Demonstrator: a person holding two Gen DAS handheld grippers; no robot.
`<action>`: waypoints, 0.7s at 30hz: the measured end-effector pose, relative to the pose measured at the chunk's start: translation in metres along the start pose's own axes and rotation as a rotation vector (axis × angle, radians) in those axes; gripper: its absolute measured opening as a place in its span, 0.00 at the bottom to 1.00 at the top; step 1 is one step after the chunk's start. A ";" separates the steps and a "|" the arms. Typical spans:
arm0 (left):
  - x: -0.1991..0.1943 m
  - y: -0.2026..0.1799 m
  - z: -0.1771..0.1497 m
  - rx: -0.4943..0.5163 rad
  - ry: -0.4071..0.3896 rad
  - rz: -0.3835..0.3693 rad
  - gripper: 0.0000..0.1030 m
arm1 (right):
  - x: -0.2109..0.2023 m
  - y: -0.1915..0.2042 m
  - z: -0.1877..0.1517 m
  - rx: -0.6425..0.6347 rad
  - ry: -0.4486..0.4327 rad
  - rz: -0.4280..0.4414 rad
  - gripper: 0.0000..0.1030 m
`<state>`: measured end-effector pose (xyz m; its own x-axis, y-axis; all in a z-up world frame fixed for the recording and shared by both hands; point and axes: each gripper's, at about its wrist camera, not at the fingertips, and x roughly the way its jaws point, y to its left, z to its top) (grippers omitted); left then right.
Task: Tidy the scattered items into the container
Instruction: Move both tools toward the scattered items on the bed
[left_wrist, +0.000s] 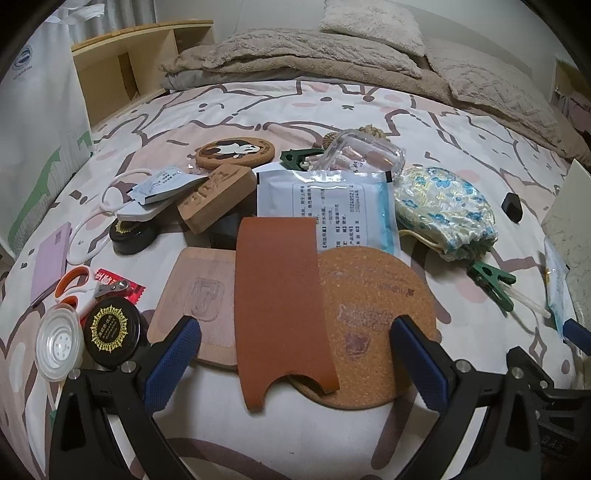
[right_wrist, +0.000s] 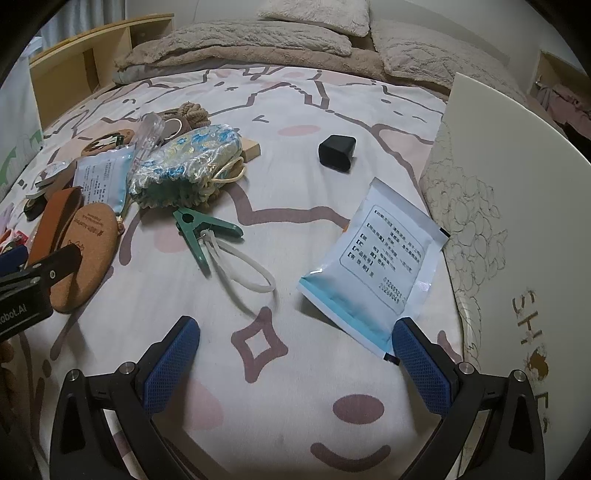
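Jaws of the left gripper stand wide apart and hold nothing; in the left wrist view they hang over a heap of scattered items on the bed. Between the blue pads lies a brown leather sleeve, overlapping a round cork coaster at 3 o'clock of it and a wooden board at 9 o'clock. At 12 o'clock of the sleeve rests a white sachet with printed text, and at 2 o'clock a floral drawstring pouch, with a green clip just below it. At 9 o'clock of the frame sit a black tin with a gold emblem and a clear plastic lid, touching each other. Farther back lie a carved wooden block and a panda coaster.

Turning to the right wrist view, the right gripper also has its jaws spread wide, empty, above bare bedding. A second white sachet lies at 1 o'clock, its lower corner just beside the right pad. At 3 o'clock stands the container, a white box with a line-drawn pattern, its flap raised. A small black cap sits at 12 o'clock, well apart from the rest. The green clip with a white loop lies at 11 o'clock, the floral pouch beyond it.
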<state>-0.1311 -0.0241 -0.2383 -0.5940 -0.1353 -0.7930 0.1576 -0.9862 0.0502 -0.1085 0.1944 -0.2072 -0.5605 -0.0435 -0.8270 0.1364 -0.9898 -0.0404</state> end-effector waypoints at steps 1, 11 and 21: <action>0.000 0.000 0.000 0.001 -0.002 0.000 1.00 | 0.000 0.000 0.000 0.000 -0.002 -0.001 1.00; -0.001 -0.003 -0.002 0.002 -0.016 0.001 1.00 | 0.002 -0.001 -0.003 0.000 -0.013 -0.004 1.00; -0.009 -0.012 -0.004 0.047 -0.041 -0.063 0.70 | 0.003 -0.003 -0.004 0.011 -0.019 0.013 1.00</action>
<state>-0.1241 -0.0105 -0.2343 -0.6336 -0.0752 -0.7700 0.0818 -0.9962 0.0300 -0.1071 0.1975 -0.2123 -0.5740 -0.0585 -0.8168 0.1347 -0.9906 -0.0238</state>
